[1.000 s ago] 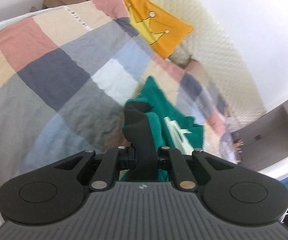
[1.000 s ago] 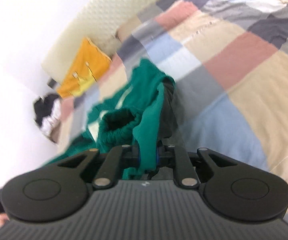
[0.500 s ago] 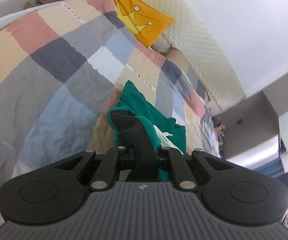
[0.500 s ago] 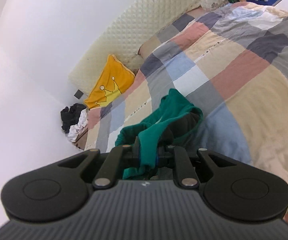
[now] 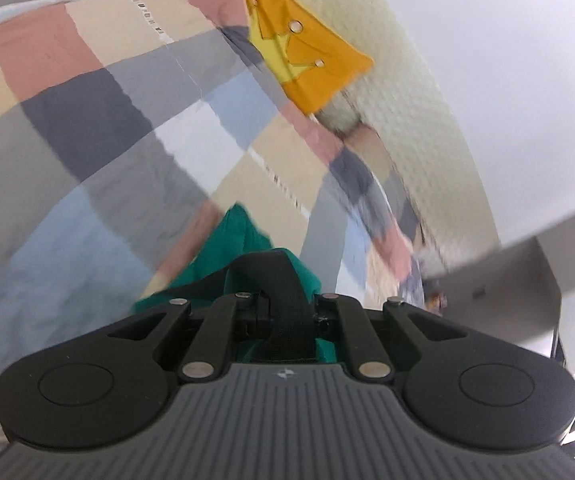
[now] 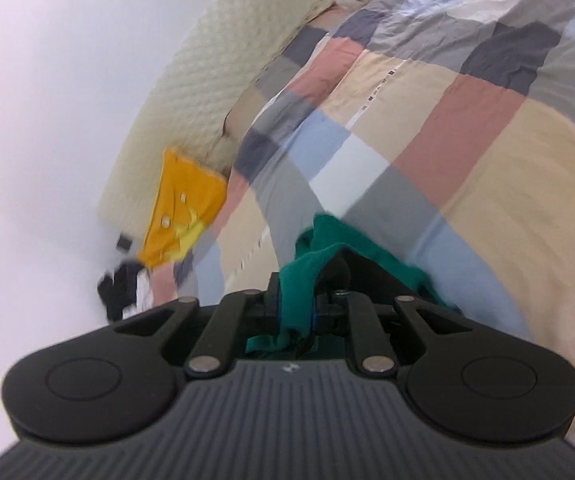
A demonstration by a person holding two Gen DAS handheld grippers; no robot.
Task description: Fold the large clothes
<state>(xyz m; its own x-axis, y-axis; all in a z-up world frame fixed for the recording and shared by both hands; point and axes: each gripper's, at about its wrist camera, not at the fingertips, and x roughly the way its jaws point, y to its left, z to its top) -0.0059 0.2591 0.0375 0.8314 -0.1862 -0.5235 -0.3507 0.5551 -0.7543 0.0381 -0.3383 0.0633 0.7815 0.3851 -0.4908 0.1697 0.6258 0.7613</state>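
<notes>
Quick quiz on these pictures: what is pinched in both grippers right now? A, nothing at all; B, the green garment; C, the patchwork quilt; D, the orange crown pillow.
B: green garment fabric runs between the closed fingers of the right gripper and bunches around the left gripper.

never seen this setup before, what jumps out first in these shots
The green garment stands out first: each view shows it bunched between a shut black gripper, the left gripper and the right gripper, low in the middle. Behind it spreads a patchwork quilt in pink, beige, grey and blue squares. An orange pillow with a yellow crown lies at the far end by the cream headboard.
</notes>
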